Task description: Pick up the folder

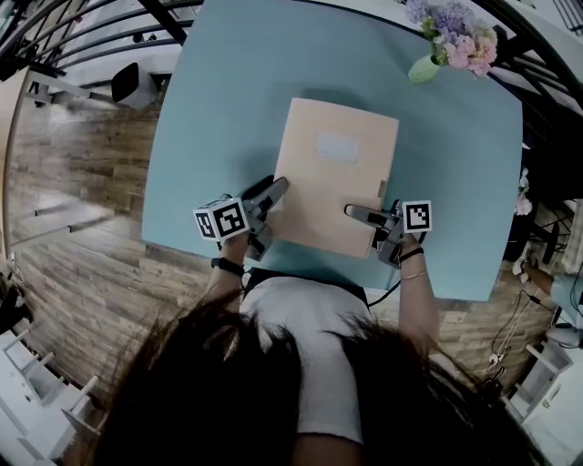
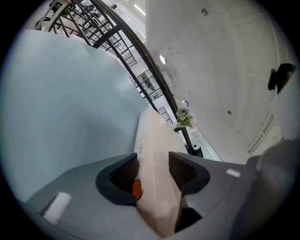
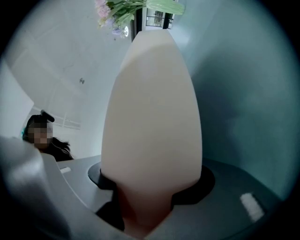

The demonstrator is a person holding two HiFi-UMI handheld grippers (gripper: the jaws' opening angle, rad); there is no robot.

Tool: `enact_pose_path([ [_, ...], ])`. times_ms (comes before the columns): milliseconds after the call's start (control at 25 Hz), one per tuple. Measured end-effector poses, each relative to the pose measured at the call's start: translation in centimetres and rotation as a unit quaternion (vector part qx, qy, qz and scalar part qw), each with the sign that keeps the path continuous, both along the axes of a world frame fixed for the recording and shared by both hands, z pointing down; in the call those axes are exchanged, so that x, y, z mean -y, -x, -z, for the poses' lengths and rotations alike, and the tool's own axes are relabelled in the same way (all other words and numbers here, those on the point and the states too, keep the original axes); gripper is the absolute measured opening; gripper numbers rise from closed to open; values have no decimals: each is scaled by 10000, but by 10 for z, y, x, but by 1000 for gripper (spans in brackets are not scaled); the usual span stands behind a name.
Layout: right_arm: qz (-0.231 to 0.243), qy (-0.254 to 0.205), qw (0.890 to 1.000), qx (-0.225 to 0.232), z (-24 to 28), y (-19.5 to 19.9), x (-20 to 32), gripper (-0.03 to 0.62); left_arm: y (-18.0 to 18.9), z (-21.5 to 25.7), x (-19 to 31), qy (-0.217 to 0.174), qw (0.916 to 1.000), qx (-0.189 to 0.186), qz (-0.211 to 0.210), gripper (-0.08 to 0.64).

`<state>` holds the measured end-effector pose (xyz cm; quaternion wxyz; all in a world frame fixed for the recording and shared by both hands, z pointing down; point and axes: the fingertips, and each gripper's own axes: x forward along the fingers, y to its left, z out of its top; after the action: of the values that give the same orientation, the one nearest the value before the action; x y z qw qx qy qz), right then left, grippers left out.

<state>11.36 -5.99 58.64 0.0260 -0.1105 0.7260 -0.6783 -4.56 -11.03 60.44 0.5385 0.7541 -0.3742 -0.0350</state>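
A pale peach folder (image 1: pixel 332 173) lies lengthwise on the light blue table (image 1: pixel 219 100), right in front of me. My left gripper (image 1: pixel 271 214) grips its near left corner; in the left gripper view the folder's edge (image 2: pixel 154 140) runs between the two dark pads (image 2: pixel 125 174), which touch it. My right gripper (image 1: pixel 369 227) holds the near right corner, one finger (image 1: pixel 357 213) lying on top of the cover. In the right gripper view the folder (image 3: pixel 152 108) fills the gap between the jaws. Whether the folder has left the table I cannot tell.
A vase of pink and purple flowers (image 1: pixel 455 36) stands at the table's far right corner, also visible as flowers (image 2: pixel 184 117) in the left gripper view. Wooden floor (image 1: pixel 82 173) and black railings (image 1: pixel 82 27) surround the table. A seated person (image 3: pixel 44 136) is off to the right gripper's left.
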Motion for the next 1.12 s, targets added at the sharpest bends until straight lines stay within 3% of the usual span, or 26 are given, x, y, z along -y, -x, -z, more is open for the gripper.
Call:
enact_pose_path([
  [440, -230, -765, 9966, -178, 44, -9, 6, 293, -6, 50, 8, -745, 9971, 73, -115, 238],
  [680, -439, -1419, 9880, -420, 78, -25, 15, 293, -10, 87, 15, -1290, 9914, 170, -138, 235],
  [920, -807, -2046, 9719, -837, 110, -38, 23, 293, -8, 129, 21, -1852, 9818, 397, -137, 221],
  [1120, -1234, -2558, 9488, -1385, 138, -50, 27, 290, -9, 159, 25, -2291, 9705, 726, -166, 200],
])
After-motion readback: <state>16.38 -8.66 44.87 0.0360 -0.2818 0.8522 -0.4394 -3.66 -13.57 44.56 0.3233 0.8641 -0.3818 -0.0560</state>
